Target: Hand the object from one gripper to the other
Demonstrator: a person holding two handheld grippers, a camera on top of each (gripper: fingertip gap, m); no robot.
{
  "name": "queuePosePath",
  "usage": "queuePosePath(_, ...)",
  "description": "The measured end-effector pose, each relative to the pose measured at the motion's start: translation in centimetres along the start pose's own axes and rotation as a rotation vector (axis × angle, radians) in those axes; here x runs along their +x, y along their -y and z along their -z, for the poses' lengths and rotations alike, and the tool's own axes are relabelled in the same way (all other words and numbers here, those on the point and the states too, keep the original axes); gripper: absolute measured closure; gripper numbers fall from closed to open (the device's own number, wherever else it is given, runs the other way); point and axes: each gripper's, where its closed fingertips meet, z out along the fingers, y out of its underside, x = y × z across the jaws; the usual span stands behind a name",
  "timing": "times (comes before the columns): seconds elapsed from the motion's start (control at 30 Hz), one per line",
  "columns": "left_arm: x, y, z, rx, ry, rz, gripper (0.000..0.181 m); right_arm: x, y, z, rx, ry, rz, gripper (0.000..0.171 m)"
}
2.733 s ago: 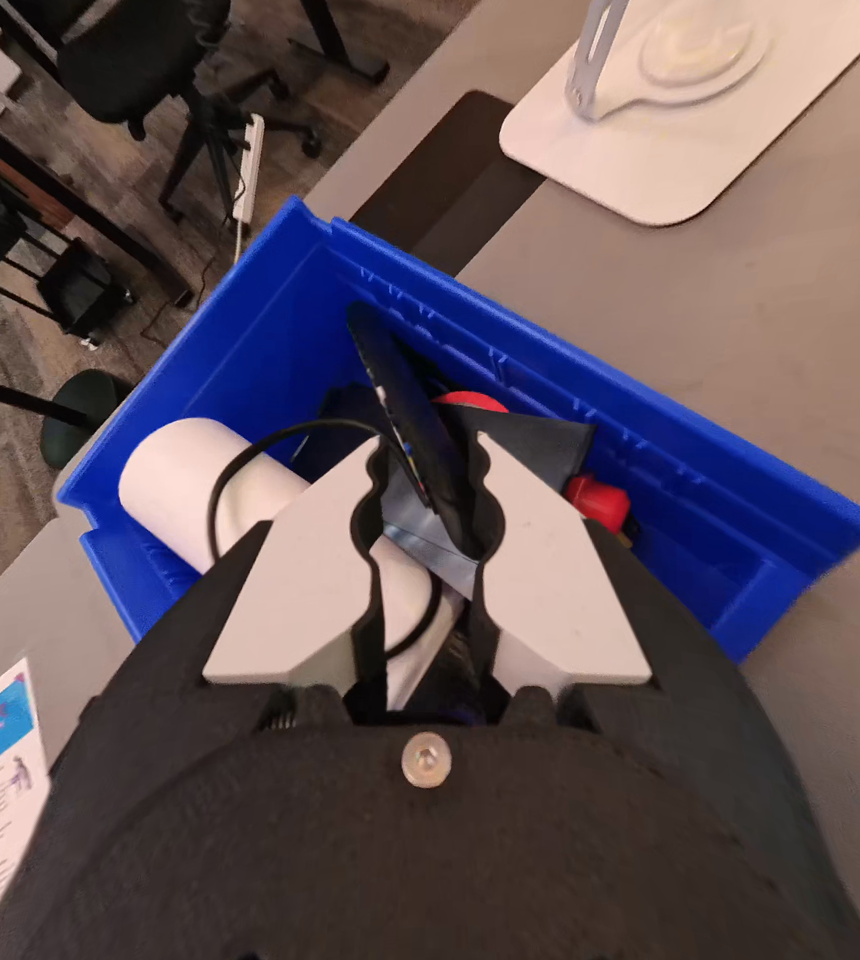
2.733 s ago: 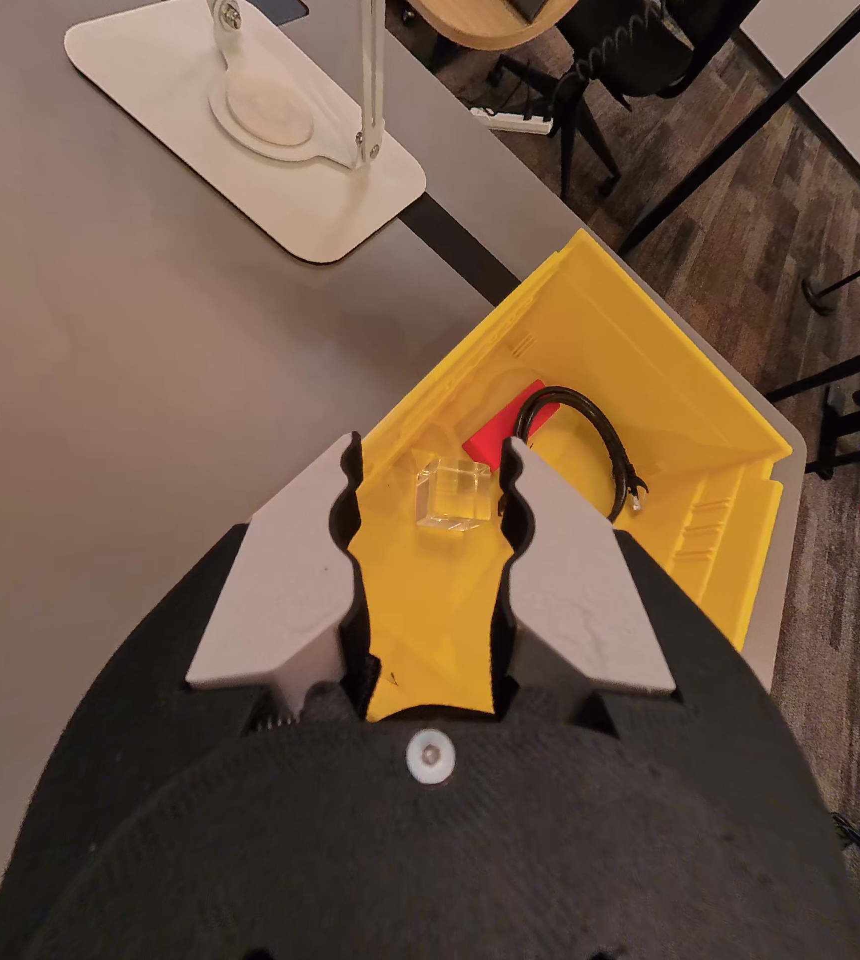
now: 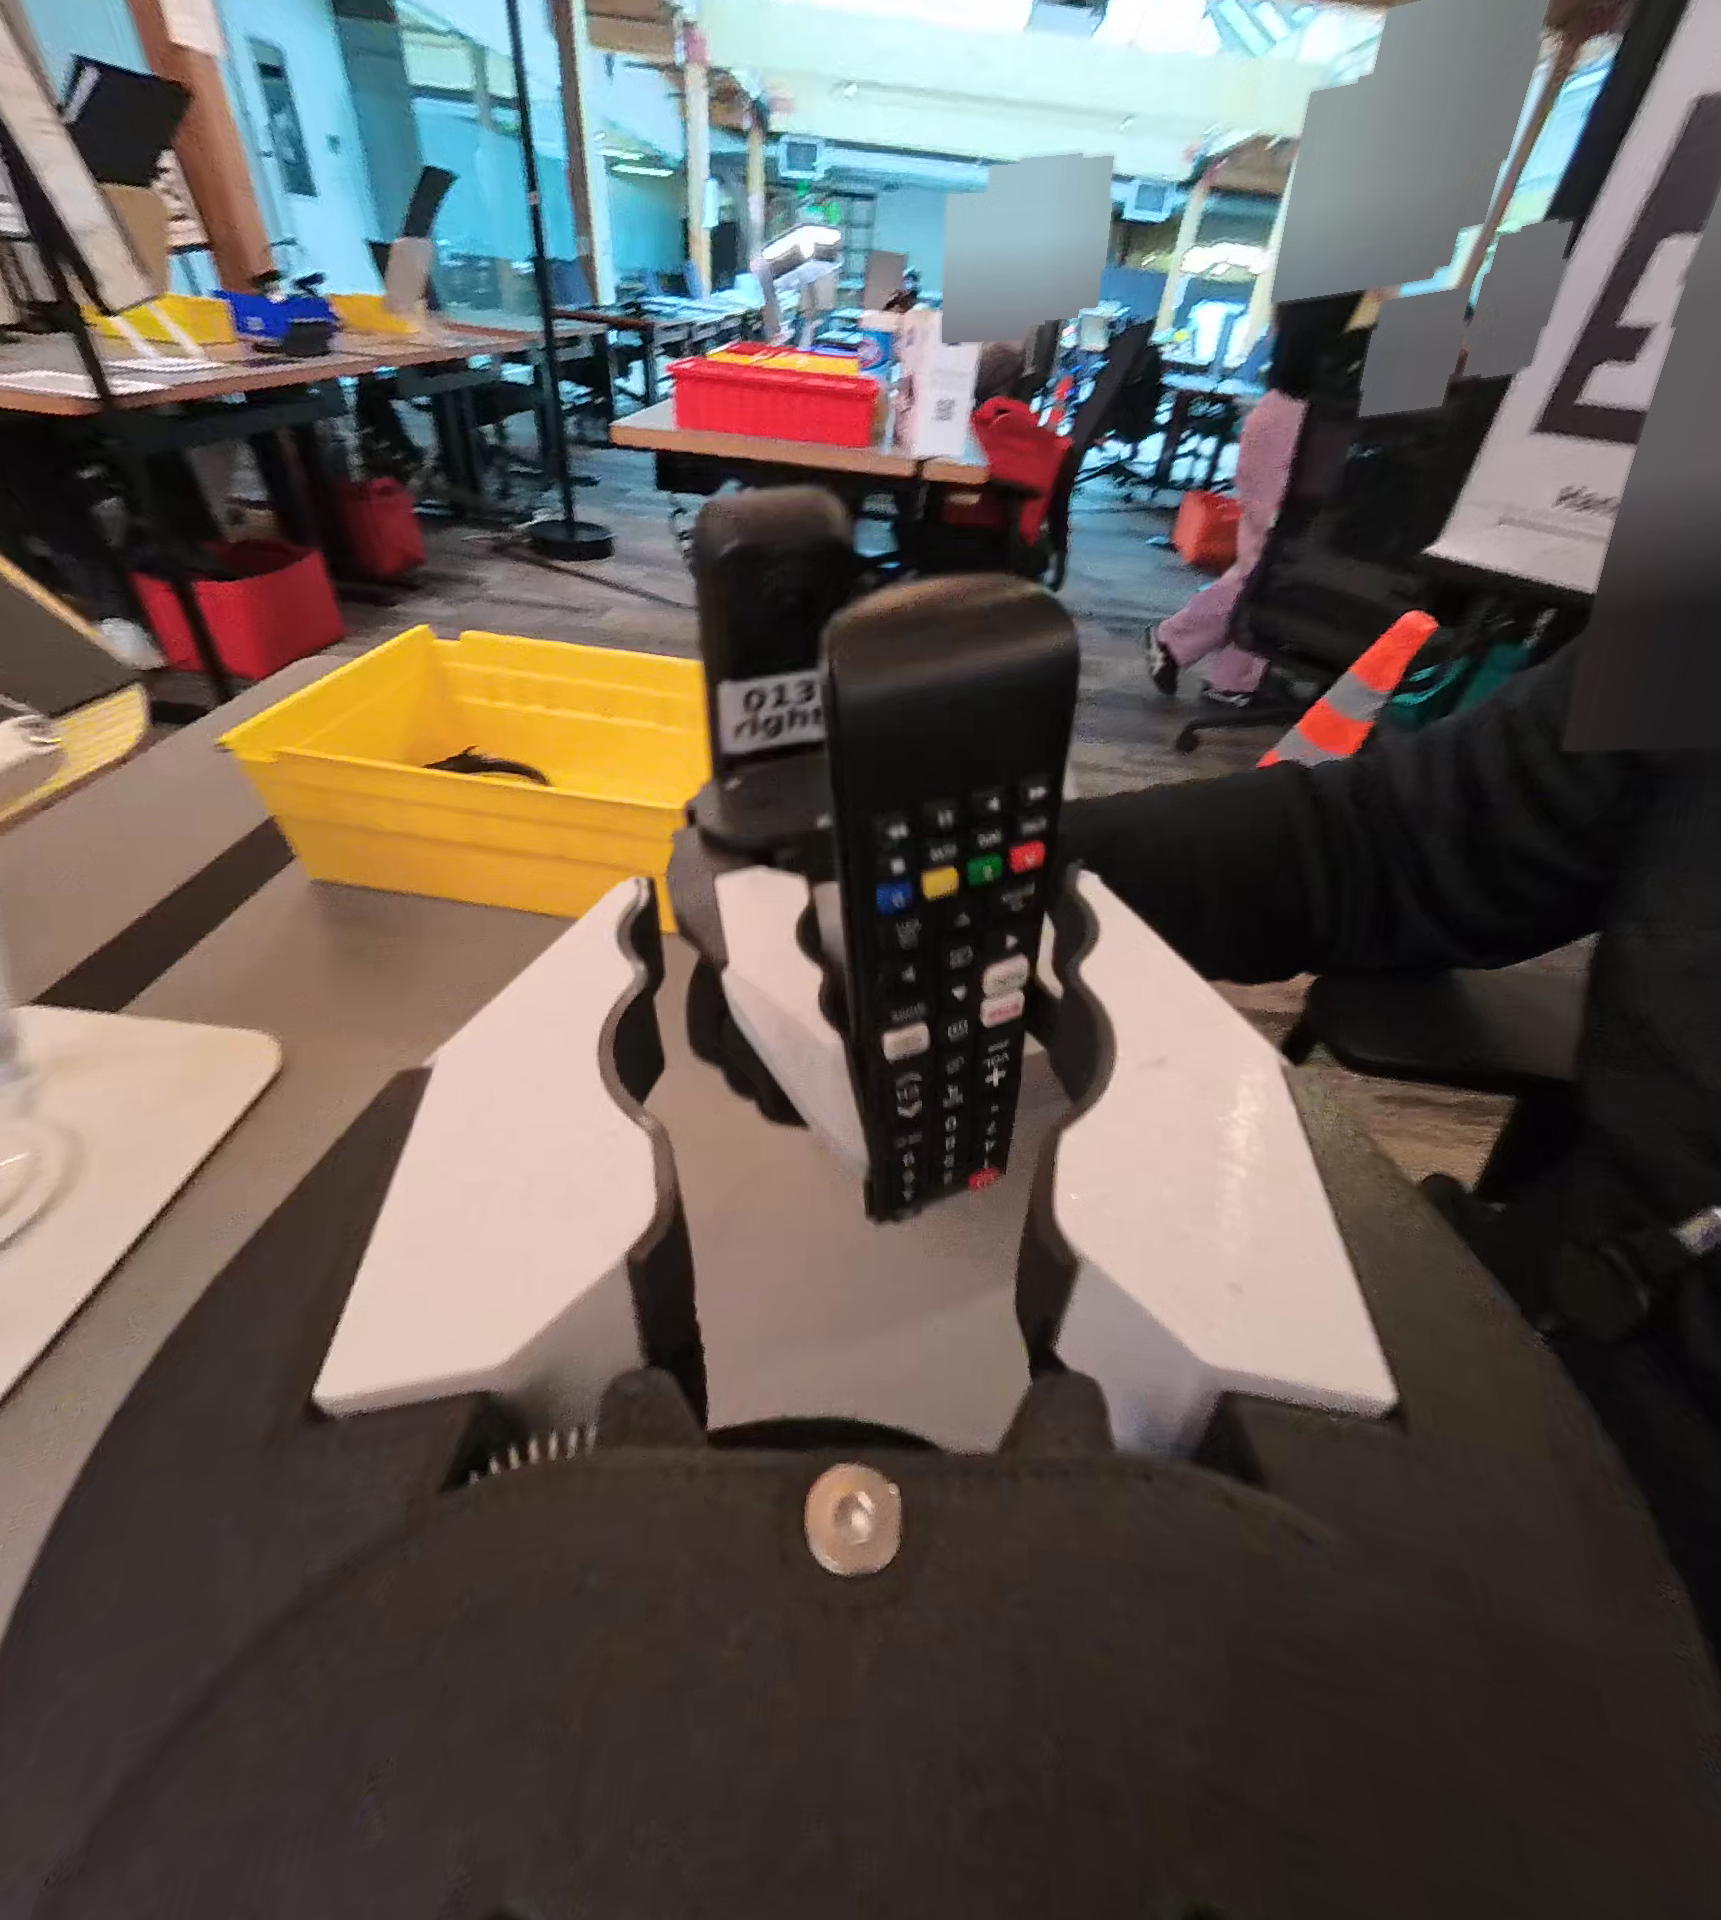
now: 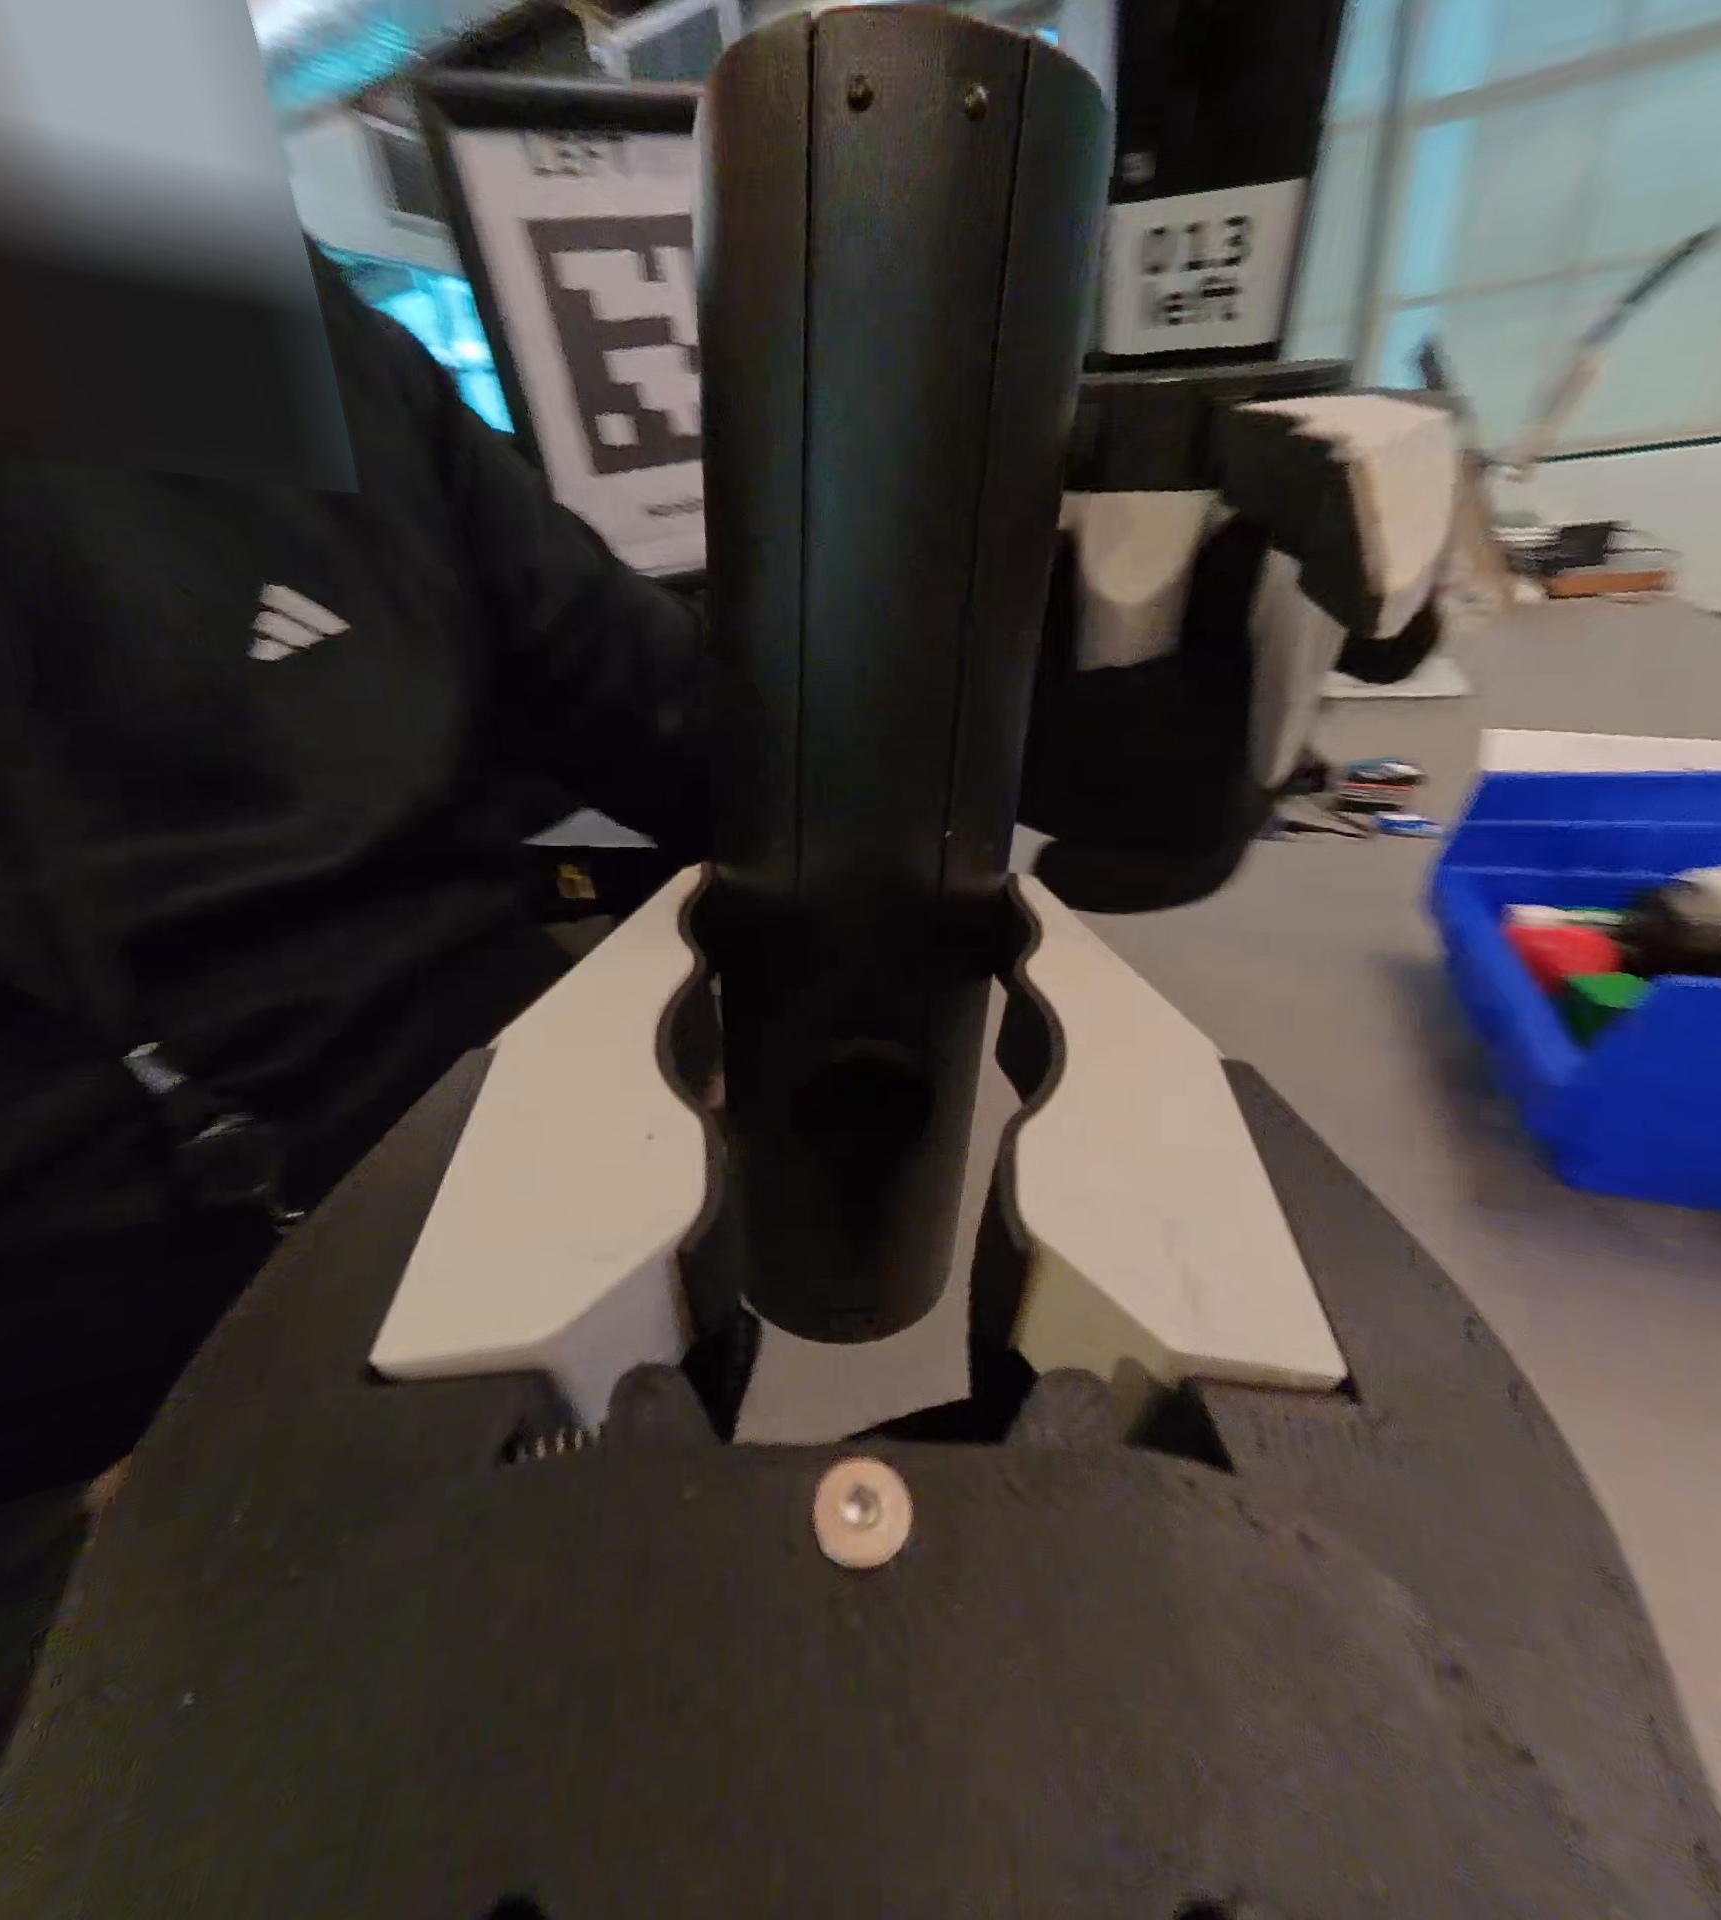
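The right gripper point(image 4: 861, 935) has its jaws pinched on the lower half of the black remote point(image 4: 887, 623), which stands upright above the desk point(image 4: 1458, 1351). The left gripper point(image 3: 856, 935) has its jaws spread wide, the remote point(image 3: 949, 894) between them, apparently untouched. Yellow bin point(image 3: 482, 810) at 11 o'clock in the left wrist view; blue bin point(image 4: 1666, 1101) at 3 o'clock in the right.

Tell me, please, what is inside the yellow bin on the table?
In the left wrist view, the yellow bin shows only part of a black cable above its near wall. That wall and the remote control hide the rest of its inside.
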Motion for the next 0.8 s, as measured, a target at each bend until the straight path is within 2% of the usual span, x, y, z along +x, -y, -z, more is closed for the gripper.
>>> queuePosePath(0.23, 5.1, -0.5, -1.2, 0.020, -0.293, 0.060, 0.133, -4.6, -0.7, -2.0, 0.032, 0.364, -0.091, 0.120)
queuePosePath(0.33, 6.6, -0.6, -1.5, 0.034, -0.361, 0.065, 0.151, -5.2, -0.7, -2.5, 0.047, 0.417, -0.094, 0.120)
queuePosePath(0.4, 6.7, -0.6, -1.6, 0.040, -0.362, 0.057, 0.152, -5.2, -0.6, -2.6, 0.056, 0.416, -0.088, 0.120)
queuePosePath(0.47, 6.1, -0.4, -1.5, 0.057, -0.327, 0.062, 0.154, -4.0, -0.3, -2.7, 0.078, 0.346, -0.089, 0.123)
queuePosePath(0.53, 5.2, -0.6, -1.5, 0.032, -0.264, 0.039, 0.158, -2.3, 0.1, -2.3, 0.089, 0.232, -0.071, 0.110)
queuePosePath(0.63, 3.0, -0.4, -1.3, 0.011, -0.141, 0.046, 0.158, 0.4, -0.2, -1.1, 0.026, 0.025, -0.029, 0.099)
queuePosePath(0.73, 0.9, -0.3, -0.6, -0.008, -0.016, 0.025, 0.159, 2.8, 0.4, 1.4, -0.018, -0.188, 0.022, 0.098)
queuePosePath(0.8, -0.4, -0.6, -0.3, -0.043, 0.068, -0.009, 0.158, 3.6, 2.1, 3.3, 0.019, -0.301, 0.060, 0.104)
